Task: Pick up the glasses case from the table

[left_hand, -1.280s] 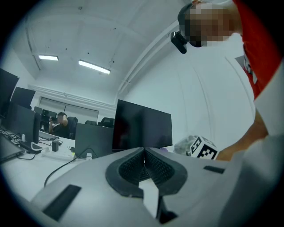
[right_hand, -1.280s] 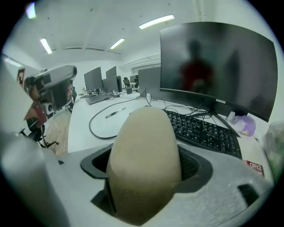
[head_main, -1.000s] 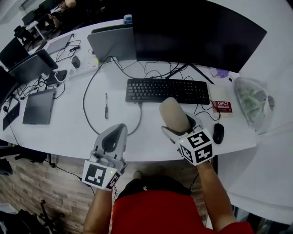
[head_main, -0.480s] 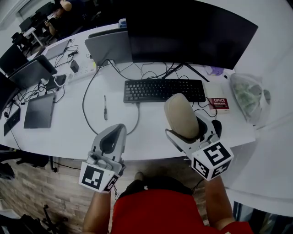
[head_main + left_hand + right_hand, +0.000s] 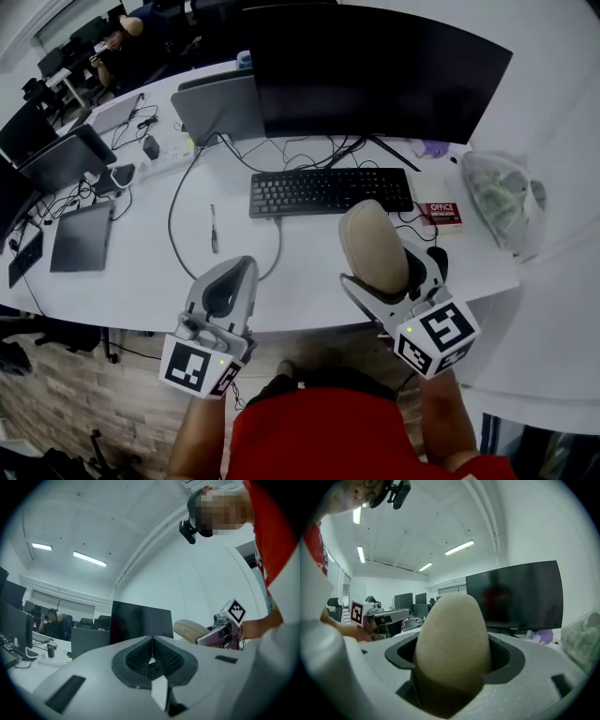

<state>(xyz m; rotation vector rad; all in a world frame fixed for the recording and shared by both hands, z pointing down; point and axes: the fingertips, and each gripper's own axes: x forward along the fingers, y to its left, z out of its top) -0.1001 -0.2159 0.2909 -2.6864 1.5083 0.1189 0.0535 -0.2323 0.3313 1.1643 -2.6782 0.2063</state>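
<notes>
The beige, rounded glasses case (image 5: 372,246) is clamped between the jaws of my right gripper (image 5: 384,267), lifted above the white table's front edge (image 5: 300,314). In the right gripper view the case (image 5: 452,644) fills the gap between the jaws and sticks out forward. My left gripper (image 5: 228,286) hangs at the left over the table edge, its jaws closed together with nothing between them; the left gripper view shows its ribbed pads (image 5: 151,657) meeting. The right gripper with the case (image 5: 194,629) shows at the right of that view.
A black keyboard (image 5: 330,190) and a large dark monitor (image 5: 375,70) stand behind the case. A red-and-white box (image 5: 441,215), a mouse (image 5: 438,258) and a clear bag (image 5: 502,197) lie at the right. A pen (image 5: 214,230), cables, a tablet (image 5: 81,236) and laptops sit at the left.
The right gripper has risen with the glasses case and drawn back toward the person. The left gripper has lifted slightly and stays shut.
</notes>
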